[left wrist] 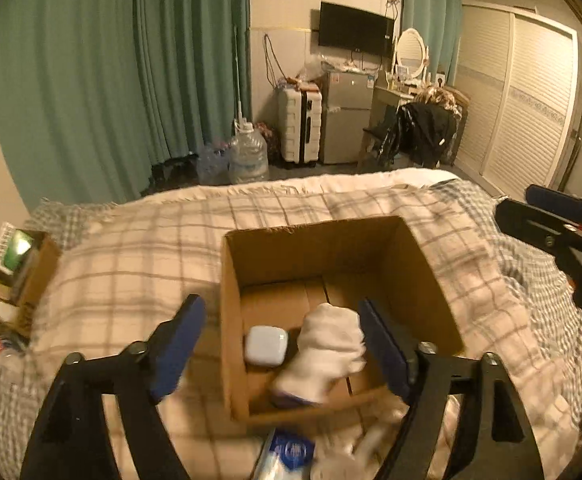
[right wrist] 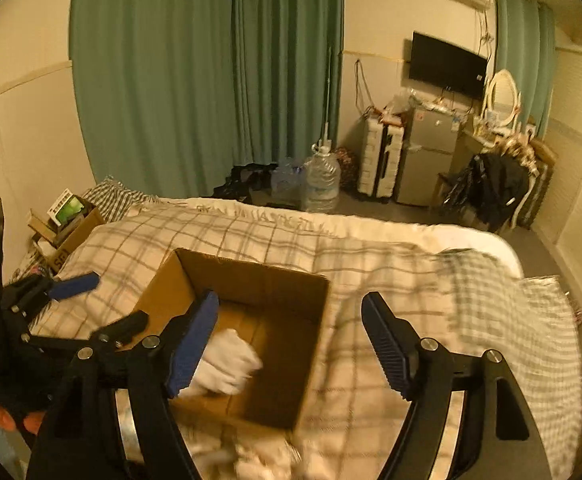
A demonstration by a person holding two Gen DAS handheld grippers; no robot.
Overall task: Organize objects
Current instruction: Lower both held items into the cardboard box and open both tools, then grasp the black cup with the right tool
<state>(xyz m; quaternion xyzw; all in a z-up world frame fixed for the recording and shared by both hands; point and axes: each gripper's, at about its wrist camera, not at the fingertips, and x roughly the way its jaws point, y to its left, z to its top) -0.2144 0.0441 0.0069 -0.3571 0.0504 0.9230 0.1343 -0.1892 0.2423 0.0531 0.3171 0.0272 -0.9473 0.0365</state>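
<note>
An open cardboard box (left wrist: 419,264) sits on the checked blanket; it also shows in the right wrist view (right wrist: 251,272). Inside lie a white rolled cloth (left wrist: 323,352), also seen from the right wrist (right wrist: 231,364), and a small pale blue case (left wrist: 266,346). My left gripper (left wrist: 279,344) is open above the box's near part, with the cloth between its fingers and nearer the right one, untouched by either. My right gripper (right wrist: 291,340) is open over the box's right wall, empty. A blue-and-white packet (left wrist: 287,454) lies in front of the box.
More white cloth (right wrist: 251,460) lies on the blanket in front of the box. A second carton with a green packet (left wrist: 19,256) stands at the bed's left edge. Beyond the bed are water bottles (left wrist: 247,156), a suitcase, a small fridge and a chair with clothes.
</note>
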